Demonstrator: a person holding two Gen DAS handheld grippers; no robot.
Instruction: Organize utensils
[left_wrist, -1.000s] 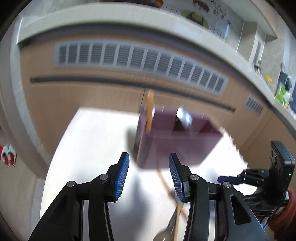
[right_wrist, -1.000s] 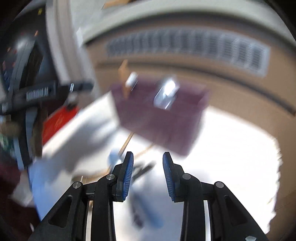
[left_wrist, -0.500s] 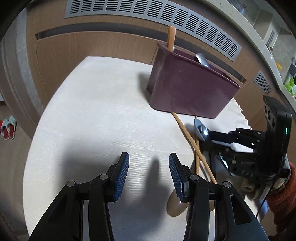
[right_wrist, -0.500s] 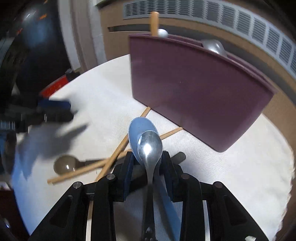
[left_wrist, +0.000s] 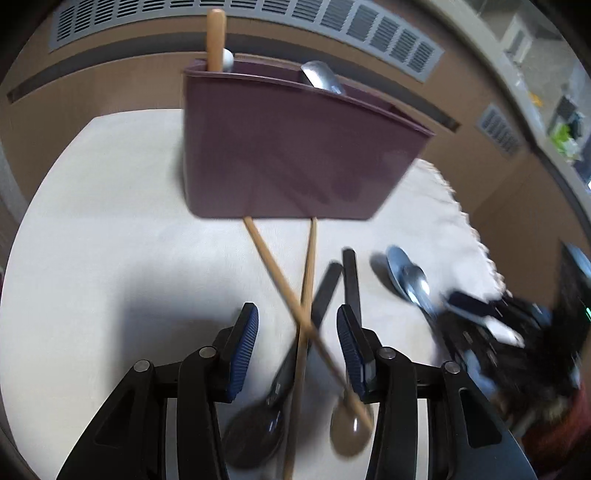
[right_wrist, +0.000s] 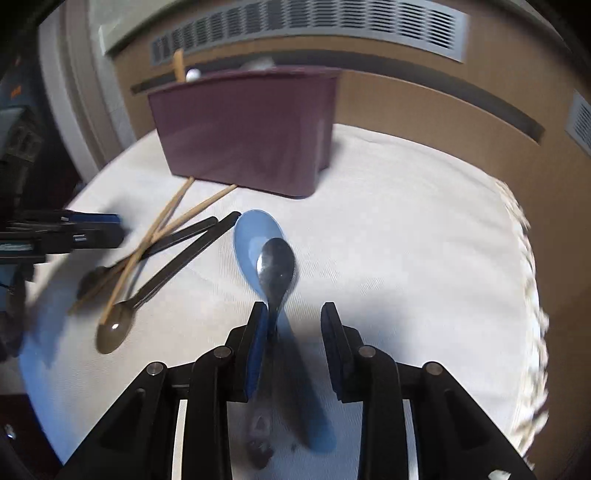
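A purple utensil holder (left_wrist: 288, 147) (right_wrist: 247, 129) stands at the back of the table, with a wooden handle (left_wrist: 215, 38) and a metal spoon (left_wrist: 322, 78) in it. Two crossed wooden chopsticks (left_wrist: 295, 295) (right_wrist: 162, 229) and two dark spoons (left_wrist: 258, 432) (right_wrist: 114, 328) lie in front of it. My left gripper (left_wrist: 297, 350) is open, its fingers either side of the crossed chopsticks. A metal spoon (right_wrist: 276, 269) lies on a blue spoon (right_wrist: 255, 236). My right gripper (right_wrist: 291, 347) is open over their handles; the metal handle lies against its left finger.
The table has a white cloth (right_wrist: 406, 229) with a fringed right edge (right_wrist: 532, 280). Behind the table is a wooden wall with grey vent grilles (left_wrist: 332, 22). The right gripper shows blurred in the left wrist view (left_wrist: 498, 332).
My left gripper has moved right and forward, over the crossed chopsticks. My right gripper has drawn back a little and opened wider around the metal and blue spoons.
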